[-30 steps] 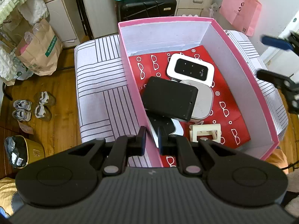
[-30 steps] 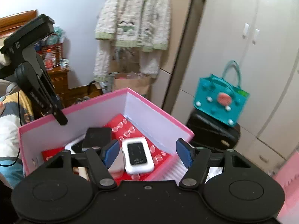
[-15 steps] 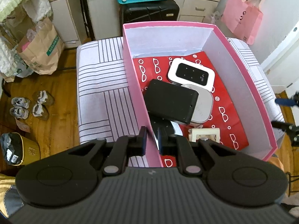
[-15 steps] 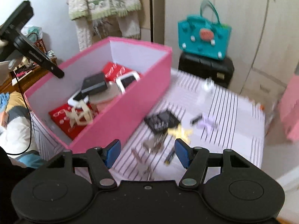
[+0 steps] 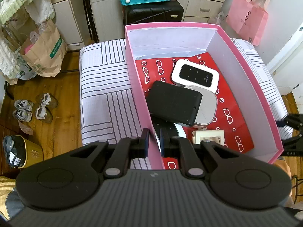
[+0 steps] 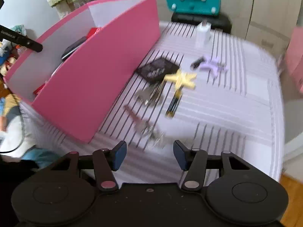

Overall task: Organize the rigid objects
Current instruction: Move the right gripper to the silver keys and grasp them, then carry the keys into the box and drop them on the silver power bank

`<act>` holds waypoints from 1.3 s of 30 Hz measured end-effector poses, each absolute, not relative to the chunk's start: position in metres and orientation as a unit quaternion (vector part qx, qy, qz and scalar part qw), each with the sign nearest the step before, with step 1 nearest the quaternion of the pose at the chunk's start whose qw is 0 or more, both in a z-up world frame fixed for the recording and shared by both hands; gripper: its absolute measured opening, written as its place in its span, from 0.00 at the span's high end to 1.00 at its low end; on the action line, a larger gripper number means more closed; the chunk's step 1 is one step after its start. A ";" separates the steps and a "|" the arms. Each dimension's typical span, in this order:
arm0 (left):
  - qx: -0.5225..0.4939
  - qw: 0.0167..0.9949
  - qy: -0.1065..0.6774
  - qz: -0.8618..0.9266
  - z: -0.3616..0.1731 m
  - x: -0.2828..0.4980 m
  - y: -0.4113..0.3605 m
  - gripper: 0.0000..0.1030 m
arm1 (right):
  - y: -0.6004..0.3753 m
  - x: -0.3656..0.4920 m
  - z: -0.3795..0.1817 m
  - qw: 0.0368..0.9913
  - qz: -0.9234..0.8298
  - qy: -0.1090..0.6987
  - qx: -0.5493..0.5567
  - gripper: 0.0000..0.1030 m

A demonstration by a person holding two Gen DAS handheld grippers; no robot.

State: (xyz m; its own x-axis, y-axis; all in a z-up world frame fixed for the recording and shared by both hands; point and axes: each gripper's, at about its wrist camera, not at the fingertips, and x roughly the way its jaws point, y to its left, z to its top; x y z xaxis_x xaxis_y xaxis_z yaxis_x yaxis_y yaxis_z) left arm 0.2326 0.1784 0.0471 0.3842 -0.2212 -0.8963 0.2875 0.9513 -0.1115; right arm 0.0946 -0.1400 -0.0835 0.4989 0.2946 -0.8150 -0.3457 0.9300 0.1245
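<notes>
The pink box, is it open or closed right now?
Open. The pink box has no lid on; its white inner walls and the black device inside show from above.

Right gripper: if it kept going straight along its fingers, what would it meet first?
Probably the blurred metal clutter, maybe keys, on the striped cover just ahead of the right gripper; nothing sits between its closing jaws. Blur leaves depth uncertain.

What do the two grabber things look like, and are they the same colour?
Nearly. Both are black plastic, with a ribbed body, two round discs and jointed bars with silvery pins leading to two fingers. The left gripper has black fingertips. The right gripper has dark blue fingertips. No sleeve or cable on either is clear to see.
</notes>
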 end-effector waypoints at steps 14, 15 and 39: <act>0.038 0.833 0.530 -0.154 0.046 0.231 0.179 0.90 | -0.139 0.120 -0.038 0.867 0.233 0.441 0.024 0.94; 0.038 0.833 0.529 -0.154 0.046 0.231 0.179 0.90 | -0.138 0.122 -0.033 0.866 0.236 0.441 0.024 0.94; 0.026 0.831 0.529 -0.170 0.045 0.233 0.185 0.89 | -0.047 0.164 0.050 0.852 0.365 0.375 -0.001 0.94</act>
State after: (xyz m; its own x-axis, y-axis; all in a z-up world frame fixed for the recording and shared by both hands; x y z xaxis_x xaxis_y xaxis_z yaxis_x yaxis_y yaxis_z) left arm 0.2328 0.1849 0.0454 0.3832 -0.2560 -0.8875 0.3104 0.9406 -0.1373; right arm 0.1637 -0.0471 0.0499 0.4530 0.6208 -0.6398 -0.6223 0.7341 0.2717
